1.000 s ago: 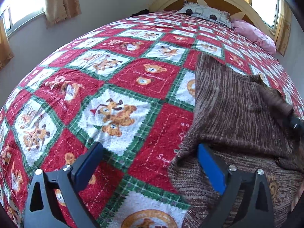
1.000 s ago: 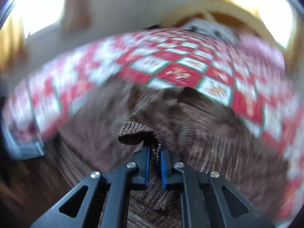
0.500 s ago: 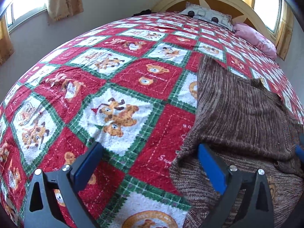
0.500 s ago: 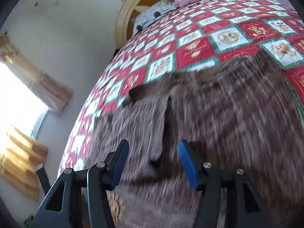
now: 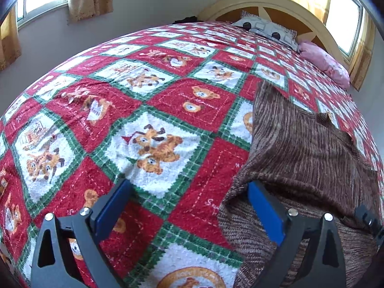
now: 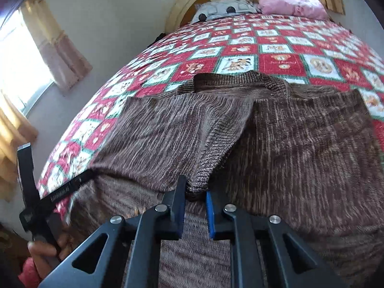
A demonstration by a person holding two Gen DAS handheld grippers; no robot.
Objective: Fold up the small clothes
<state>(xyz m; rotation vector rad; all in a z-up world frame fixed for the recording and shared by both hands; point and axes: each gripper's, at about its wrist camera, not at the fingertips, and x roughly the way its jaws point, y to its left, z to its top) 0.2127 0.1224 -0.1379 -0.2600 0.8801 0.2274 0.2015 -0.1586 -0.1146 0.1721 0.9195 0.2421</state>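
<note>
Brown knit sweater (image 6: 300, 144) cuff between the closing right gripper (image 6: 195, 192) jaws

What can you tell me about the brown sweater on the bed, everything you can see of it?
The brown sweater is a mottled, ribbed knit lying spread on the red, white and green teddy-bear bedspread, its darker ribbed collar toward the headboard. One sleeve is folded across the body, and its ribbed cuff sits between the closing jaws of the right gripper. The open left gripper has one finger resting at the sweater's side edge.
</note>
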